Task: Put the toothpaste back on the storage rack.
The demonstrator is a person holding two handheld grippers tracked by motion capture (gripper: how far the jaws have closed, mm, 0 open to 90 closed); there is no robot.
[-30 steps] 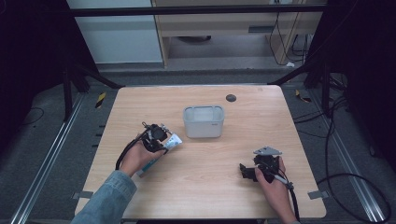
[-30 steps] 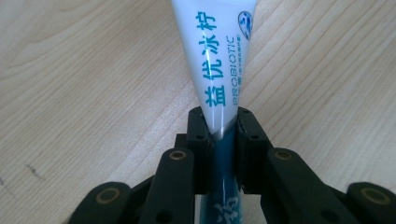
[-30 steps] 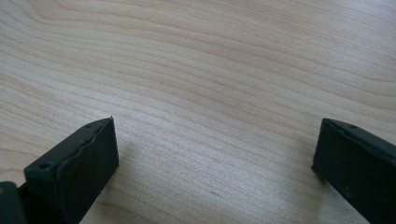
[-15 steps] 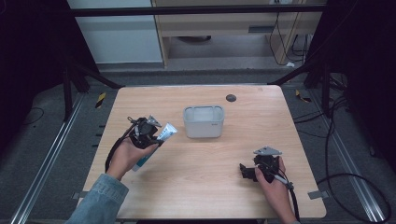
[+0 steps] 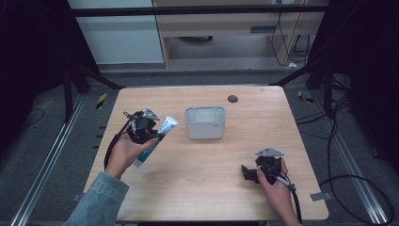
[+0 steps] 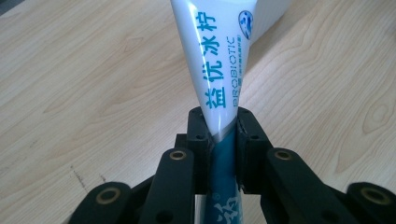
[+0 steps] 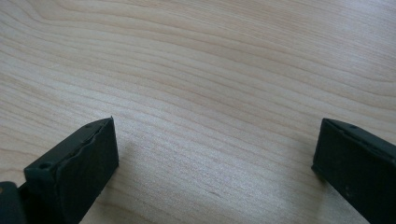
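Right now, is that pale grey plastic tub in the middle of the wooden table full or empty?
Empty, as far as the high view shows: the pale grey plastic tub holds nothing visible, and the white-and-teal toothpaste tube is outside it.

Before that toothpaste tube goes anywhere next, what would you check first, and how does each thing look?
1. Left tongs clamped on the toothpaste tube: ok, both pads press its sides.
2. Tube lifted off the table: ok, it hangs in the air in the high view.
3. Grey bin upright with its top open: ok.
4. Bin empty inside: cannot tell.
5. Path from tube to bin free: ok, bare wood between them.
6. Right tongs out of the way: ok, open, low over the table near the right edge.
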